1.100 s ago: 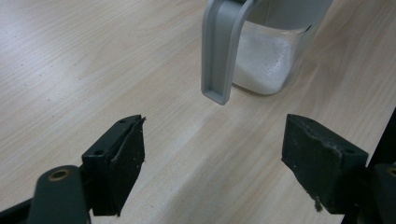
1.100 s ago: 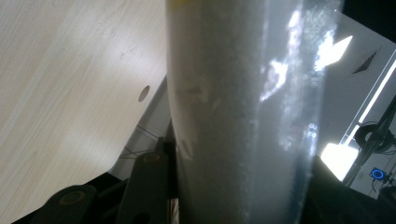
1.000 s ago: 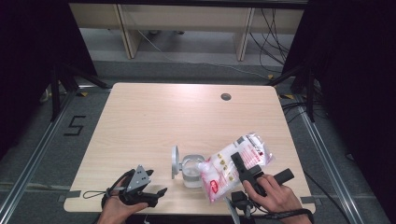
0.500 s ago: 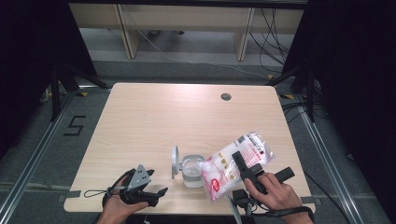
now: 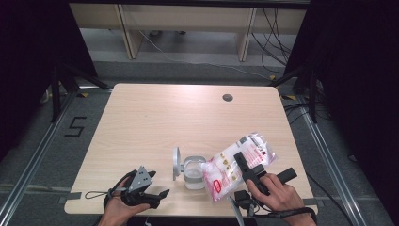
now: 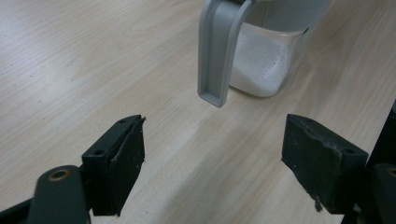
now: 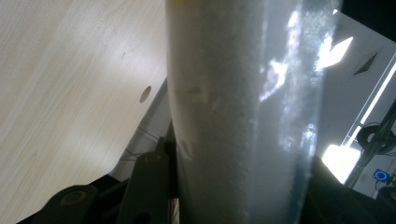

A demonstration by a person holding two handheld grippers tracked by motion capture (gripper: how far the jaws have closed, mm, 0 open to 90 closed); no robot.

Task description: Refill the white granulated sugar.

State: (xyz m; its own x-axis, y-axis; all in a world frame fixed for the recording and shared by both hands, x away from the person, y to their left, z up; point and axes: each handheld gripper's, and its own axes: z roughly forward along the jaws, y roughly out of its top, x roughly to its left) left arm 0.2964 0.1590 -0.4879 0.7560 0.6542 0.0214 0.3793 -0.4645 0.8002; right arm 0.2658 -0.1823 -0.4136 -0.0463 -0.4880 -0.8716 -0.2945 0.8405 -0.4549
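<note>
Gripping the bag (image 5: pixel 237 162) across its middle, the right gripper (image 5: pixel 245 168) had its jaws clamped on the plastic near the tabletop's (image 5: pixel 164 117) front edge, right of centre. The bag was tilted, its lower corner hanging at the open jar (image 5: pixel 193 170), which stood just left of it with its lid (image 5: pixel 176 163) swung upright. White grains already lay in the jar's bottom. Soft film packed with loose powder, the bag looked fairly heavy and floppy; I judged it would sag and shift its load as it tipped, and thin plastic could slip or tear if pinched at an edge. Holding it mid-body, where the fill gave the jaws something firm, seemed the safest place. The jar seemed rigid, clear and light enough to be nudged by the bag. The left gripper (image 6: pixel 212 163) rested by the front-left edge, jaws wide apart and empty, pointed at the jar.
</note>
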